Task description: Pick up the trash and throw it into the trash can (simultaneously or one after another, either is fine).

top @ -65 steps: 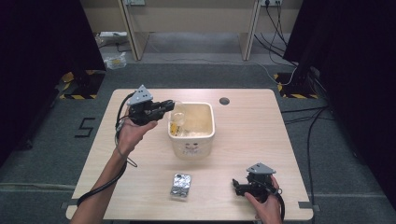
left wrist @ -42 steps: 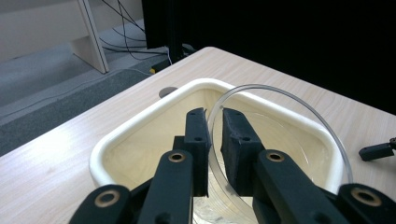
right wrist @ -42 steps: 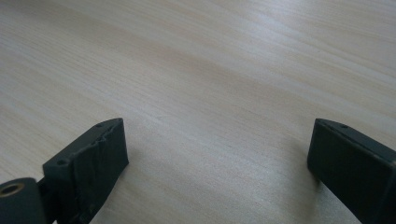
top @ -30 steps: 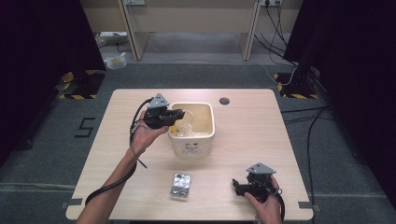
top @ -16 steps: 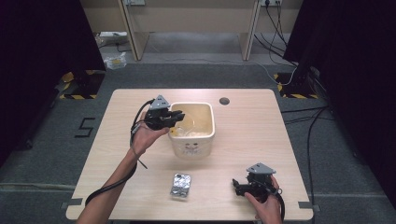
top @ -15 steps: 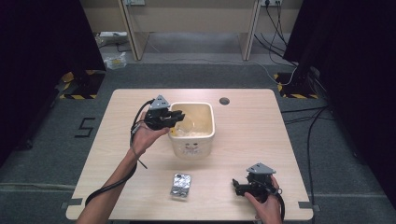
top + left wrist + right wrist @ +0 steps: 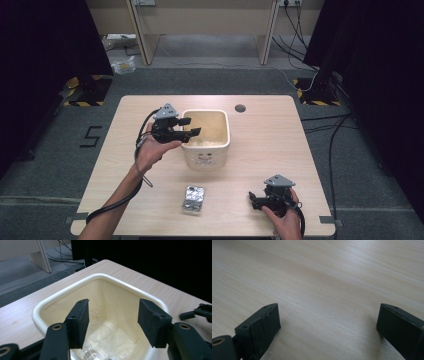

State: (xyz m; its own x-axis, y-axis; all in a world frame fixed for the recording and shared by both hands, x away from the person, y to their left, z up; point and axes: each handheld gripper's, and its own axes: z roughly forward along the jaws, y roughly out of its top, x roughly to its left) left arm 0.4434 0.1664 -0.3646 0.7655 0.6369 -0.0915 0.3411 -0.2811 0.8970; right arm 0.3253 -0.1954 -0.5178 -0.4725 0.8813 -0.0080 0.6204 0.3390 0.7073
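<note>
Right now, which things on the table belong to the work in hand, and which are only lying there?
In the work:
- left gripper, open over the cream bin
- cream bin, lined with a clear bag
- clear plastic item lying in the bin

Lying about:
- silvery blister pack on the table
- right gripper, open, resting low by the near edge
- round table hole

L claw | opened over bin | bottle dropped in

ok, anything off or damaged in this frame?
One thing: the pad on one of the right gripper's fingers looks rough and chipped. The cream plastic bin sits upright with nothing spilled.
</note>
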